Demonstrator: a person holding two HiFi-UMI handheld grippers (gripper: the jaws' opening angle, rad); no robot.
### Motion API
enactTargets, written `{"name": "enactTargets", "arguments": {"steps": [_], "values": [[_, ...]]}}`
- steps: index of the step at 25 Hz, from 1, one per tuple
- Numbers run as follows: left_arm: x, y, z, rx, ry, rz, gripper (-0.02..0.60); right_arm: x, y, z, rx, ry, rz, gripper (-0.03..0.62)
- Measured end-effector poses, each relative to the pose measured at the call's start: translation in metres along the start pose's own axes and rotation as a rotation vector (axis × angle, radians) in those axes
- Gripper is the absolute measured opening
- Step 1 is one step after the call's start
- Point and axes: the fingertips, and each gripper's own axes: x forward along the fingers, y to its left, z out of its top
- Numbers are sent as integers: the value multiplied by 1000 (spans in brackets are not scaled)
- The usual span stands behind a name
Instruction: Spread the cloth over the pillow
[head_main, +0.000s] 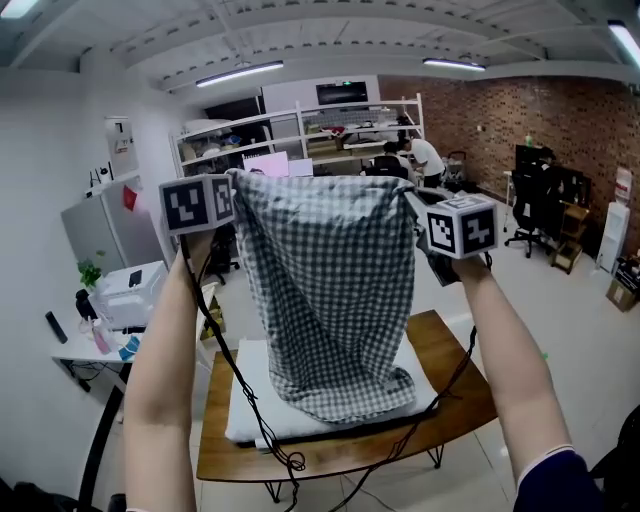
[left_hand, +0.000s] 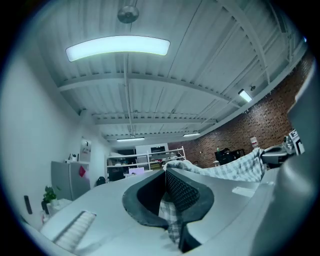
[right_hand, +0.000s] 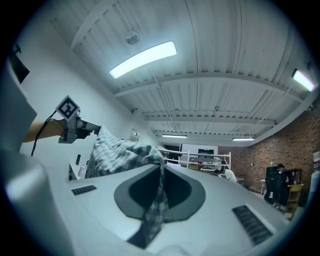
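**A:** Head view: why hold our grey-checked fabric cloth (head_main: 330, 290) so high?

**B:** Left gripper (head_main: 233, 182) and right gripper (head_main: 414, 198) each clamp a top corner, so we hang it open, hem on the white rectangular pillow (head_main: 250, 405).

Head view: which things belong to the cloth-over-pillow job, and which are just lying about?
Job: grey-checked fabric cloth; white flat pillow; left hand-held gripper and right hand-held gripper, both clamping it.
Lying about: white printer; grey fridge; black office chair.
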Motion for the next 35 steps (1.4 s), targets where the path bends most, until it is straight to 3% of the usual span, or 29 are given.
{"name": "enactTargets", "arguments": {"steps": [9, 21, 26, 35], "values": [[-9, 37, -67, -46, 98, 36, 17, 19, -2, 20, -14, 10, -29, 3], [10, 53, -38, -1, 55, 5, 17, 22, 1, 54, -50, -26, -84, 3], [44, 33, -10, 15, 26, -28, 17, 17, -26, 68, -55, -48, -137, 3], [119, -51, 13, -11, -29, -102, 17, -5, -113, 79, -74, -93, -219, 3]]}}
